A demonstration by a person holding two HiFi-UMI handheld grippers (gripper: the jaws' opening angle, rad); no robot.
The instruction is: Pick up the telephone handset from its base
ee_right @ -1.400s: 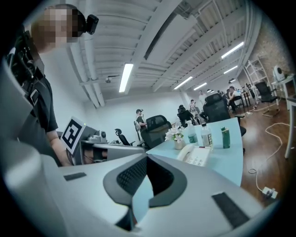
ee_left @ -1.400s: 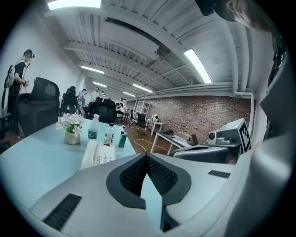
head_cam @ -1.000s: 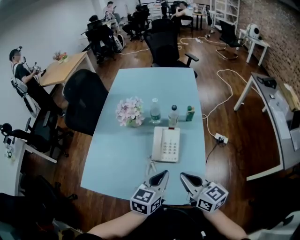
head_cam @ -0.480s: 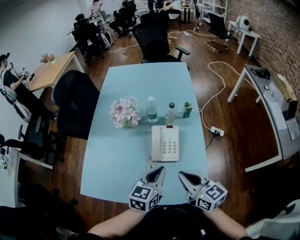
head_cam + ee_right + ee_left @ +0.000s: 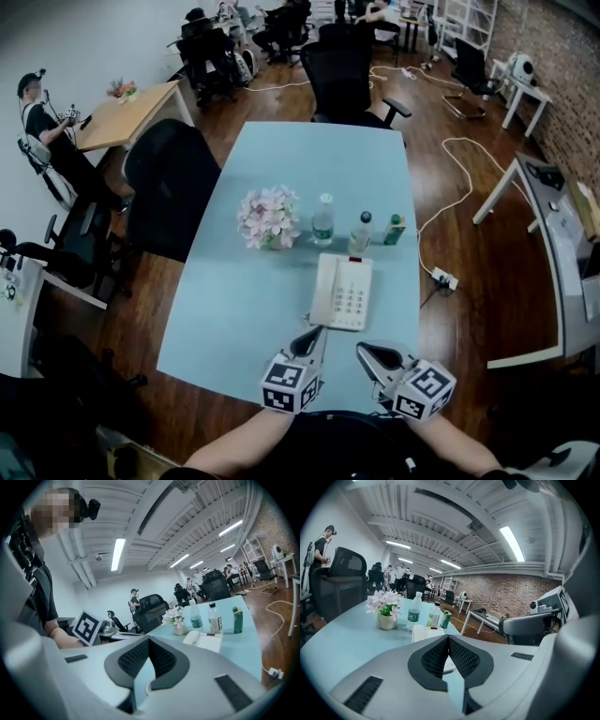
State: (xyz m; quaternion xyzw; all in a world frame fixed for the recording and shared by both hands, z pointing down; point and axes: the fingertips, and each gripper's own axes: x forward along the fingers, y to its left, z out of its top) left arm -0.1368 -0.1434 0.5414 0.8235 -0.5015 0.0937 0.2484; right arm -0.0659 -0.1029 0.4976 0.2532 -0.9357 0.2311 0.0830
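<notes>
The white telephone (image 5: pixel 344 292) lies on the light blue table (image 5: pixel 234 309), its handset (image 5: pixel 323 289) resting in the cradle along the phone's left side. My left gripper (image 5: pixel 314 337) is shut and empty, its tip just short of the phone's near left corner. My right gripper (image 5: pixel 367 352) hangs shut and empty over the table's near edge, a little short of the phone. In the left gripper view the shut jaws (image 5: pixel 448 638) cover most of the telephone (image 5: pixel 421 632). In the right gripper view the handset (image 5: pixel 192 637) lies beyond the shut jaws (image 5: pixel 149 640).
Behind the phone stand a vase of pink flowers (image 5: pixel 270 217), two clear bottles (image 5: pixel 323 220) (image 5: pixel 360 232) and a small green carton (image 5: pixel 395 229). Black office chairs (image 5: pixel 169 187) stand at the table's left and far end. A white cable (image 5: pixel 450 202) runs on the floor at right.
Both grippers have moved forward toward the phone, the left one more, and its tip now sits close to the phone's near edge. The head view has swung slightly.
</notes>
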